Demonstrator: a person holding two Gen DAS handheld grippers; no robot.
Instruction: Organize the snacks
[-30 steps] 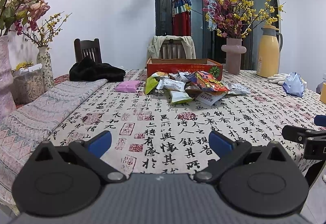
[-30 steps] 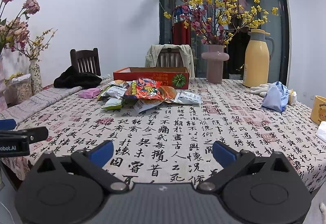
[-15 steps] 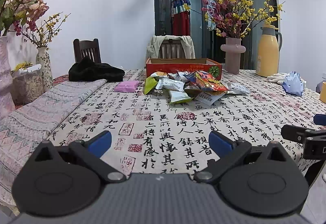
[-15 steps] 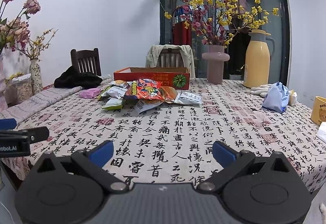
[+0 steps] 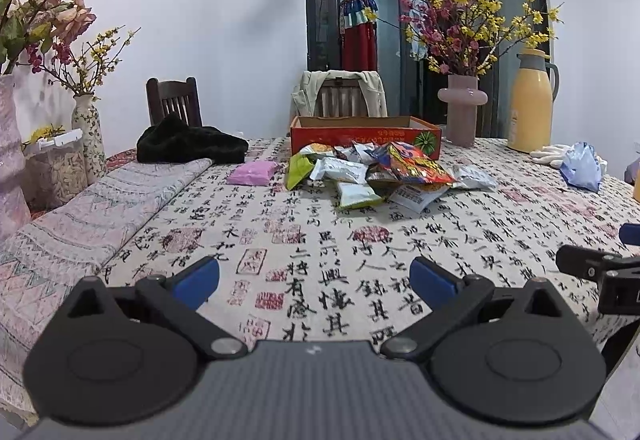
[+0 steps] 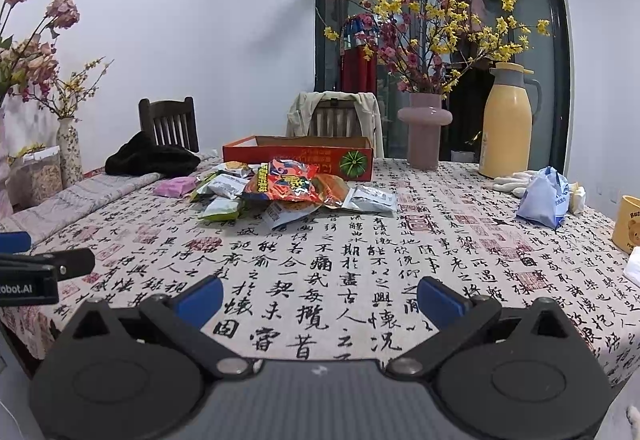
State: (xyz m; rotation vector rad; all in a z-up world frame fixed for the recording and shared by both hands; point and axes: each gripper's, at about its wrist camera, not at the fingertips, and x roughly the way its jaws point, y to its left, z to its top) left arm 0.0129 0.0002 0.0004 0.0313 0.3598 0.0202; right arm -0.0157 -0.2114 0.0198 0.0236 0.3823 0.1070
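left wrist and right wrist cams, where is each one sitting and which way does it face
Left wrist: on the left gripper at the near table edge, facing the snack pile; own open fingers show, right gripper at right.
Right wrist: on the right gripper, same heading; own open fingers show, left gripper at left.
Shared: snack pile, red box, yellow flask.

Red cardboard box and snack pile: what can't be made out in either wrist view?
- Inside of the red cardboard box: both views, hidden by its front wall.
- Lower packets in the heap of foil snack packets: both views, covered by the orange-red bag on top.
- Print on the packets: too small.
- Yellow bear-print container: right wrist view, cut by the edge.
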